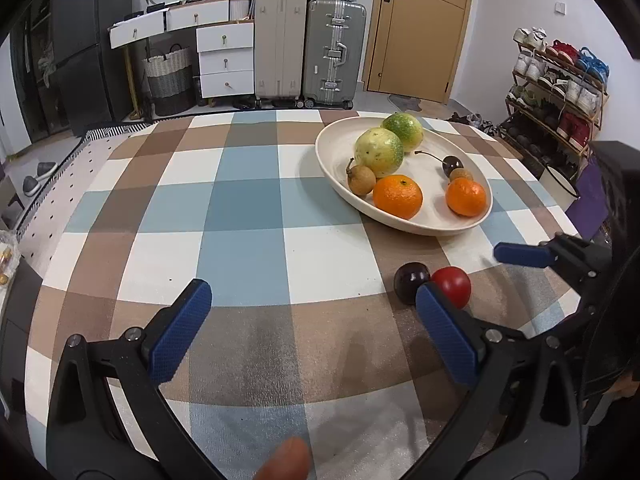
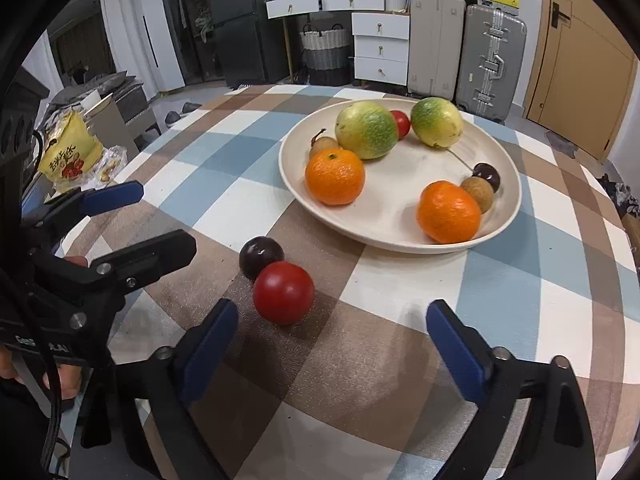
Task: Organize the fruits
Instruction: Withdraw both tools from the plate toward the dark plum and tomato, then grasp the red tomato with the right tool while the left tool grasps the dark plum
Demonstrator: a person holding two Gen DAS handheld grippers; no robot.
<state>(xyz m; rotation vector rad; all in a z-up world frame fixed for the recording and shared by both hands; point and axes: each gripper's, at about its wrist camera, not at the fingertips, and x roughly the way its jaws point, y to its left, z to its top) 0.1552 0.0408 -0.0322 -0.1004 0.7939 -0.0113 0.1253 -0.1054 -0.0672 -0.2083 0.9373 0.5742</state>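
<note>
A red tomato point(image 2: 283, 292) and a dark plum point(image 2: 261, 257) lie touching each other on the checked tablecloth, in front of the cream plate point(image 2: 400, 249). My right gripper point(image 2: 332, 334) stands open just short of the tomato, which sits ahead of its left finger, with nothing between the pads. In the left wrist view the tomato point(image 1: 452, 286) and plum point(image 1: 412, 282) lie just beyond the right finger of my open, empty left gripper point(image 1: 316, 320). The plate point(image 1: 400, 227) holds two green-yellow fruits, two oranges point(image 1: 398, 196), longans and a cherry.
A yellow snack bag point(image 2: 68, 156) sits off the table's left side. Suitcases point(image 1: 332, 52) and white drawers point(image 1: 226, 60) stand behind the table, a shoe rack point(image 1: 560, 92) to the right. The right gripper's finger point(image 1: 520, 254) reaches in near the plate.
</note>
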